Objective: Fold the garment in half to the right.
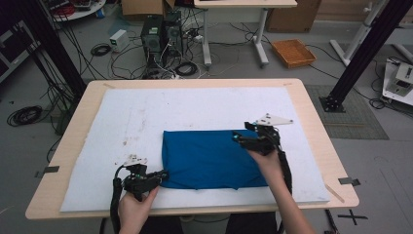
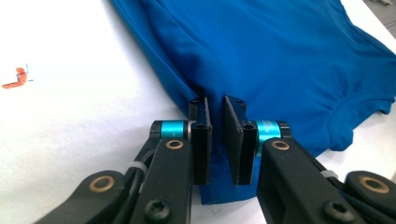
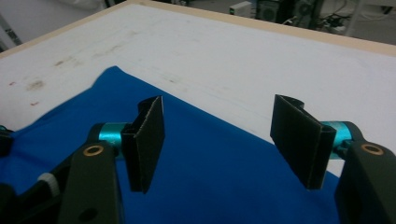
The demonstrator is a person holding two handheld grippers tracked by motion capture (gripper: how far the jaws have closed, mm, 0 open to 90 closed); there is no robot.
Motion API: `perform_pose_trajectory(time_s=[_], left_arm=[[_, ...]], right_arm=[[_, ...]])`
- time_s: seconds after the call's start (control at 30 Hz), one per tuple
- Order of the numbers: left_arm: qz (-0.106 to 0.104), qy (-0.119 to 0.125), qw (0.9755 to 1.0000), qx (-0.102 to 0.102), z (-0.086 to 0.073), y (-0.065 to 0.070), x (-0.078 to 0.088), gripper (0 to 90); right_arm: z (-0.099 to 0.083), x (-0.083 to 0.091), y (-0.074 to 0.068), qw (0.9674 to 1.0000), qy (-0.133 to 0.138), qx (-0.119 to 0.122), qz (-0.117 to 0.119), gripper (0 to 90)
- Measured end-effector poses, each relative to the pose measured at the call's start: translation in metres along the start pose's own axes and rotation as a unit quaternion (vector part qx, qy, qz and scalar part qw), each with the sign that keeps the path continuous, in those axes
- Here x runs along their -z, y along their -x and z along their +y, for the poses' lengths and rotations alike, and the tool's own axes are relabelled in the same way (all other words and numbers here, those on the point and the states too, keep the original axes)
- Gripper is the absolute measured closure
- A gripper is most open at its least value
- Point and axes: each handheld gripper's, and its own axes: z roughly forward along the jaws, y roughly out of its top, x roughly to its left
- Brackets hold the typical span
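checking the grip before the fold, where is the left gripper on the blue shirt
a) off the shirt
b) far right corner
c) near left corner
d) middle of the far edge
c: the left gripper sits at the near left corner of the blue shirt, fabric between its fingers.

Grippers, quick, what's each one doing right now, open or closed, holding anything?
Left gripper: nearly closed, fingers pinching the blue shirt's edge.
Right gripper: open, holding nothing, above the shirt.

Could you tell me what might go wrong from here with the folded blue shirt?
The left gripper pinches just a narrow edge of the blue shirt, so the cloth may slip out when pulled. The right gripper hangs open above the far right corner; lifting one side alone could undo the fold.
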Motion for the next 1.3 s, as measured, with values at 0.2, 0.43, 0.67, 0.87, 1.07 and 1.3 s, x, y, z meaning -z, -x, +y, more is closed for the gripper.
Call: perform_pose_trajectory(time_s=[0.2, 0.43, 0.67, 0.87, 1.07, 1.3], left_arm=[[0.011, 0.008, 0.9999, -0.008, -0.003, 0.003, 0.0, 81.8], [0.015, 0.012, 0.9997, -0.014, -0.004, 0.004, 0.0, 81.9], [0.017, 0.013, 0.9996, -0.018, -0.004, 0.004, 0.0, 81.8], [0.017, 0.014, 0.9995, -0.022, -0.005, 0.005, 0.0, 81.6], [0.017, 0.015, 0.9995, -0.023, -0.005, 0.005, 0.0, 81.3], [0.016, 0.013, 0.9995, -0.024, -0.004, 0.005, 0.0, 81.2]], right_arm=[[0.023, -0.056, -0.029, 0.9981, -0.027, -0.016, 0.053, 42.5], [0.037, -0.117, -0.059, 0.9946, -0.066, -0.024, 0.077, 48.9], [0.043, -0.166, -0.09, 0.9913, -0.102, -0.004, 0.083, 58.5], [0.045, -0.201, -0.111, 0.9871, -0.136, -0.007, 0.085, 59.8], [0.045, -0.222, -0.121, 0.9849, -0.157, -0.004, 0.074, 61.0], [0.043, -0.237, -0.127, 0.9831, -0.177, 0.01, 0.045, 67.3]])
